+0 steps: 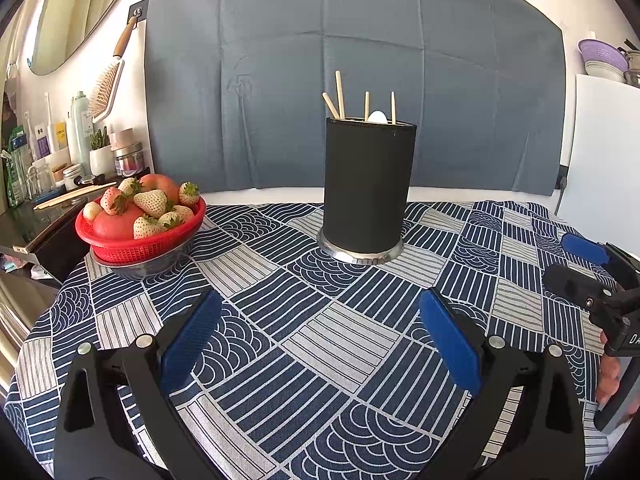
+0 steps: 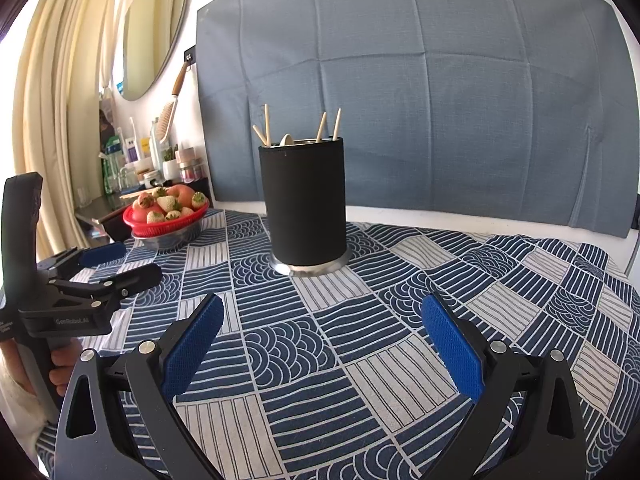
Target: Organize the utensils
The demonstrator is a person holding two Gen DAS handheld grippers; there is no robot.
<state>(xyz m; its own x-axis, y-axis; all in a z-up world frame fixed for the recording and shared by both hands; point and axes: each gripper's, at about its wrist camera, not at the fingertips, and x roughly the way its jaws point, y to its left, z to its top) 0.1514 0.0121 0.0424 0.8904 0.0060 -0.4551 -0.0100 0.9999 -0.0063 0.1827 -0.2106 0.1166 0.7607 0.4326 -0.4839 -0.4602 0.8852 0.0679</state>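
Holder (image 1: 368, 184) stood at frame centre on the counter (image 1: 280, 320), its black wall hiding all but four chopstick (image 1: 340, 90) tips and a white spoon (image 1: 377, 117) end. Left hand-held gripper (image 1: 320, 340) and right hand-held gripper (image 2: 324, 340) were both spread, empty.

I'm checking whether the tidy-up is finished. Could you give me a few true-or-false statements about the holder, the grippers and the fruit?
1. Both the left gripper and the right gripper are open and hold nothing. True.
2. The black utensil holder lies on its side. False: it stands upright on the patterned tablecloth.
3. Wooden chopsticks stick out of the holder. True.
4. The red basket holds lemons. False: it holds strawberries and larger red fruit.
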